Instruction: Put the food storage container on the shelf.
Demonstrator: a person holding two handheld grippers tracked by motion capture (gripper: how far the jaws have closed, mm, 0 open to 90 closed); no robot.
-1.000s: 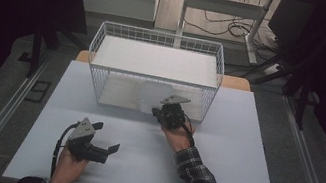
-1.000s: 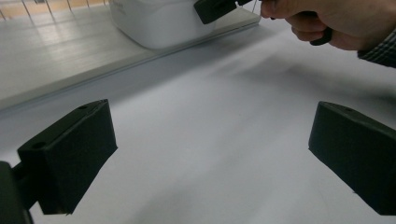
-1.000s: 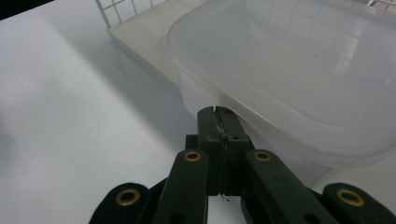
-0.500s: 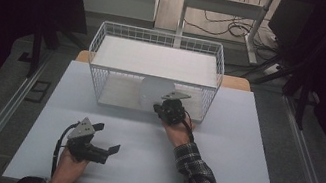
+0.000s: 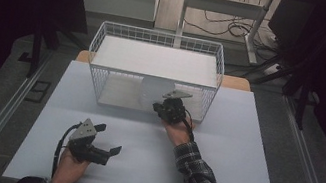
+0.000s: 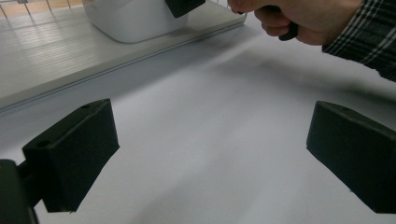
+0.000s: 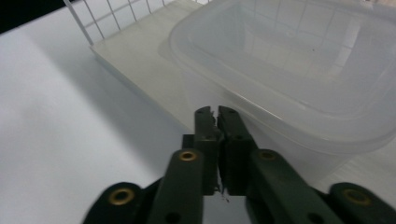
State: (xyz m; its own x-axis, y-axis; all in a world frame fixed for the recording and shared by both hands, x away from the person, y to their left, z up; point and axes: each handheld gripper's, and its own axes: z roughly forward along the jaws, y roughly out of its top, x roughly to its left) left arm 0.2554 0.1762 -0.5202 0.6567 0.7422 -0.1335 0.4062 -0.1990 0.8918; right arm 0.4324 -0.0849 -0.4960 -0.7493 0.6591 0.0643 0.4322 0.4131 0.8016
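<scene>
A translucent plastic container point(image 7: 299, 70) sits on the floor of a white wire basket point(image 5: 160, 38), at its open front, and shows as a pale shape point(image 5: 153, 92) in the high view. My right gripper point(image 7: 215, 112) is low at the container's near wall, just under its rim. Its jaws have just been opening: they stand almost together with a hairline slit and nothing between them. From above, the right gripper point(image 5: 168, 110) is at the basket's front edge. My left gripper point(image 5: 108, 138) rests open near the table's front, its pads point(image 6: 74, 149) wide apart over bare table.
The basket stands at the back middle of the white table point(image 5: 251, 153) and carries a white board point(image 5: 156, 60) on top. The person's right hand point(image 6: 299, 18) and plaid sleeve point(image 5: 197, 173) reach across the table's middle. Cables and stand legs lie on the floor behind.
The right hand has edged slightly closer to the basket's front. The left gripper has stayed where it was.
</scene>
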